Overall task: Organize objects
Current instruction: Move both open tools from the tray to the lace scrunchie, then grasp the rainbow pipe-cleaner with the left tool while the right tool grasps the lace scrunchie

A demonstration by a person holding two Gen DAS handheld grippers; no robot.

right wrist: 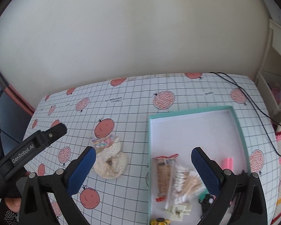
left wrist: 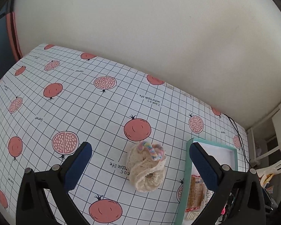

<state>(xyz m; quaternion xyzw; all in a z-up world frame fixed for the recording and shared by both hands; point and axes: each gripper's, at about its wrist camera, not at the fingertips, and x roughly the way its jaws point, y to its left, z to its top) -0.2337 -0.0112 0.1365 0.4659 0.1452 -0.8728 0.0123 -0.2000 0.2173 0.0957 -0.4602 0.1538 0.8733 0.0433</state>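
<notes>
Both hand-held grippers hovered released above the table: the left gripper over a cream knitted scrunchie with a pastel braided band, the right gripper over the left wall of a mint-green shallow box.

Only the right view showed the box's contents: a bag of cotton swabs, a striped snack packet, and "GenRobot.AI" on the left gripper's body. The left view alone read "I love a comfortable life" on the pomegranate-print grid tablecloth.
</notes>
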